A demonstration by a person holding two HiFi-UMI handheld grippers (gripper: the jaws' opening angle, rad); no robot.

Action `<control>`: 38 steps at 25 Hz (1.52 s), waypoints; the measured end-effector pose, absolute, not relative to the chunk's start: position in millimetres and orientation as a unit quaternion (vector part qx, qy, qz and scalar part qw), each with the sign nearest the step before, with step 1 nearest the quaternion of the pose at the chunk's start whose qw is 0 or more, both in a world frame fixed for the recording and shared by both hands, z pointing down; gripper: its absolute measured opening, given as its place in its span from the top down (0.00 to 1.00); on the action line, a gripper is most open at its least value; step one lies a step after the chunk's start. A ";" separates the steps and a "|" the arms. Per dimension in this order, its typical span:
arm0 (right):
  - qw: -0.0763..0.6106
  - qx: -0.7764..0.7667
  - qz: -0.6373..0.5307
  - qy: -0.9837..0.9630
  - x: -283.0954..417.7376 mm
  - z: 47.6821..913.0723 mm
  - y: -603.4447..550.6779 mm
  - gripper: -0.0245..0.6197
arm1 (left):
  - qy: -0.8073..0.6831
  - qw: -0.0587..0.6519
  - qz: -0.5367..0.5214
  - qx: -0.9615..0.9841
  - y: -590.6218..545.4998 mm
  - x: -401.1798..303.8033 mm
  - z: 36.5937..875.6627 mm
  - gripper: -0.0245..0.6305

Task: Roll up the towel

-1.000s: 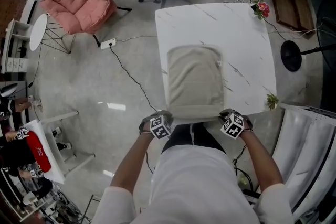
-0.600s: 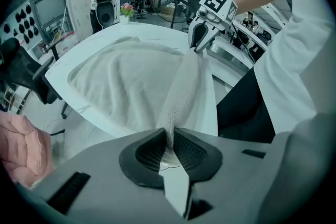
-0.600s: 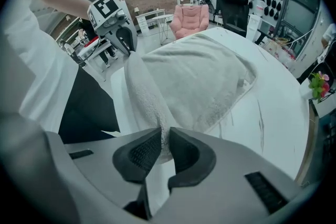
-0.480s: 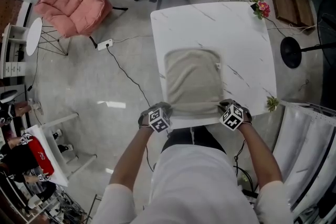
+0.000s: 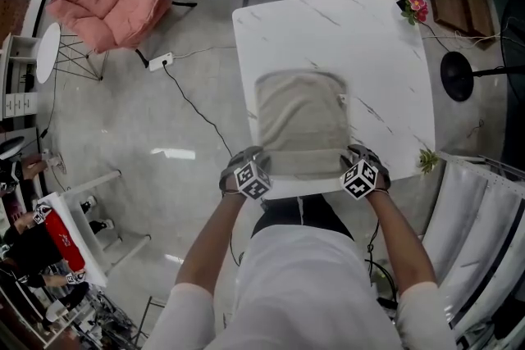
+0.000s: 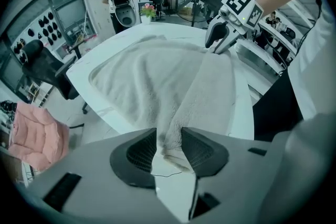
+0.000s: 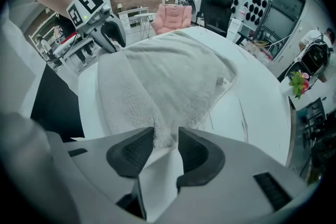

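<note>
In the head view the left gripper (image 5: 259, 161) and the right gripper (image 5: 351, 159) cover the near corners of the towel (image 5: 302, 120).

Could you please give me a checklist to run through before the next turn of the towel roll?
1. Left gripper released: ok. Its jaws have just been opening; the towel edge sits between them, clear of one pad.
2. Right gripper released: ok. Its jaws have just been opening, with the towel edge loose between them.
3. Near fold even: ok. It runs straight from one gripper to the other.
4. Towel ahead lies flat: ok. The far part is spread on the table.
5. Rolling path free: ok. The flowers stand at the far corner, off the towel.
6. Fold tightness: cannot tell.
</note>
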State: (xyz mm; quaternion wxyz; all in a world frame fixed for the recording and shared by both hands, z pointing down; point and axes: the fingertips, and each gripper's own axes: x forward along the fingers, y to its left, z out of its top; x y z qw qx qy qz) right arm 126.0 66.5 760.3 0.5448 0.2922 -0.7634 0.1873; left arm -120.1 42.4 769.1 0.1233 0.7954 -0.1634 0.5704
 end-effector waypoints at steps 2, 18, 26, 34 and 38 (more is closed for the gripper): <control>0.546 0.294 0.186 -0.762 125.7 762.8 65.0 0.71 | -0.167 0.122 0.569 0.796 41.6 -120.0 769.7 0.71; 0.477 0.312 0.131 -0.811 116.8 697.1 69.9 0.70 | -0.253 0.084 0.527 0.807 41.6 -133.6 712.6 0.69; 0.490 0.247 0.142 -0.824 100.5 713.2 114.1 0.70 | -0.189 0.108 0.503 0.836 97.3 -112.7 720.9 0.69; 0.525 0.233 0.129 -0.809 106.0 743.0 123.3 0.68 | -0.188 0.100 0.543 0.813 104.8 -118.3 757.1 0.69; 0.550 0.226 0.102 -0.798 109.0 755.5 122.0 0.70 | -0.192 0.095 0.549 0.808 97.5 -115.3 763.5 0.71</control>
